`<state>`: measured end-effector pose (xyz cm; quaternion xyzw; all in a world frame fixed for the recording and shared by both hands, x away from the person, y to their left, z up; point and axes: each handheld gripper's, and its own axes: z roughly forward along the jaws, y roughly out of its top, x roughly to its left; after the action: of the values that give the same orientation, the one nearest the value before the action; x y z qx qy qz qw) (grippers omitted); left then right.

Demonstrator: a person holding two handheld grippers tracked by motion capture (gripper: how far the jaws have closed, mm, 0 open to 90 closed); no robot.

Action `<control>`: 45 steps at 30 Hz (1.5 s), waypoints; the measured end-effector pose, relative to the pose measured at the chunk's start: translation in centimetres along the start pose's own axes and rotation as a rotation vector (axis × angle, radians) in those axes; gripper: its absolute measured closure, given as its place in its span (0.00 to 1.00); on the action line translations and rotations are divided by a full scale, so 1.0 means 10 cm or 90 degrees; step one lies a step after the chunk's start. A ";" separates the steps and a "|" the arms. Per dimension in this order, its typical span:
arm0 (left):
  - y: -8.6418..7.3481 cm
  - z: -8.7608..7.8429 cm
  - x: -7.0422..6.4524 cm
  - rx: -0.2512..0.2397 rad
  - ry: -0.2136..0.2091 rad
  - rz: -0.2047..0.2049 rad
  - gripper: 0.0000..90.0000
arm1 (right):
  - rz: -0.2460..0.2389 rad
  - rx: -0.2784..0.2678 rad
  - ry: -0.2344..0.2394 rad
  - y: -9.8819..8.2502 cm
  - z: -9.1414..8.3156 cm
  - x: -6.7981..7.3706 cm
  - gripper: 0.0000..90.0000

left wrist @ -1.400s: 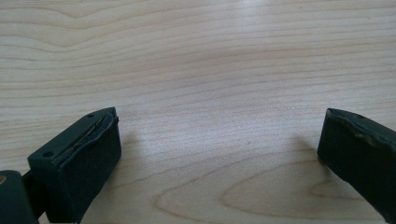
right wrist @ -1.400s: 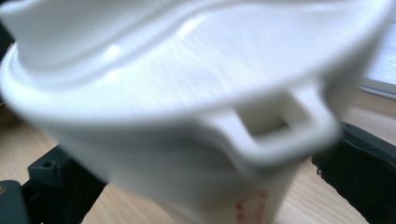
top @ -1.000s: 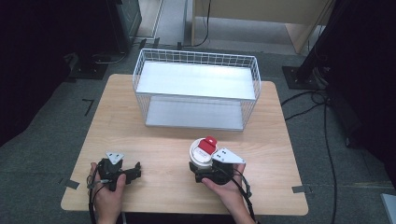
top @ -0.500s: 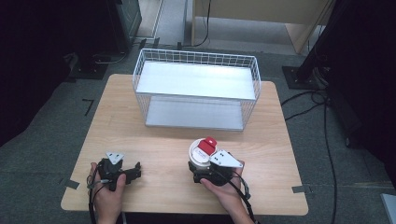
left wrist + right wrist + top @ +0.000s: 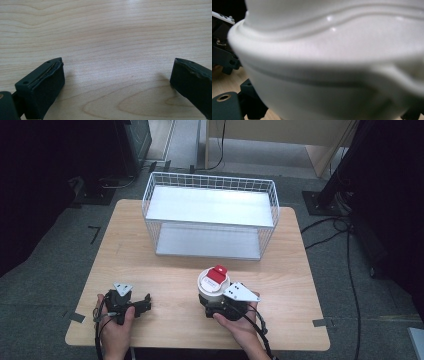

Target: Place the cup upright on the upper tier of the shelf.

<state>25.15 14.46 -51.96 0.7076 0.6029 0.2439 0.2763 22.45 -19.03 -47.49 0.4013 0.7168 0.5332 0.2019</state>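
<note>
Right tongs (image 5: 212,297): closing in on the white container (image 5: 213,285), their jaws having just been narrowing around its lower body; whether the pads are pressing it yet is unclear.
White container: standing on the counter (image 5: 165,270) near its front edge, red lid (image 5: 217,273) on top, in front of the wire basket (image 5: 210,215).
Left tongs (image 5: 142,302): resting on the counter at front left, jaws gaping wide around bare wood.
</note>
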 end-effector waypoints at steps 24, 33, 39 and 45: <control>0.00 0.00 0.00 -0.001 0.000 0.000 0.00 | -0.012 -0.099 -0.025 0.44 -0.14 -0.07 0.10; 0.00 0.00 0.00 0.000 0.000 0.001 0.00 | -0.029 -0.129 -0.027 0.70 -0.16 -0.06 0.10; 0.00 0.00 0.00 0.000 0.000 0.001 0.00 | -0.031 -0.147 -0.033 0.82 -0.15 -0.08 0.10; 0.00 0.00 0.00 0.000 0.000 0.001 0.00 | -0.034 -0.171 -0.044 1.01 -0.17 -0.13 0.10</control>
<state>25.15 14.47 -51.95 0.7080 0.6025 0.2441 0.2759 25.64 -19.95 -37.68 0.3698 0.6422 0.6043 0.2926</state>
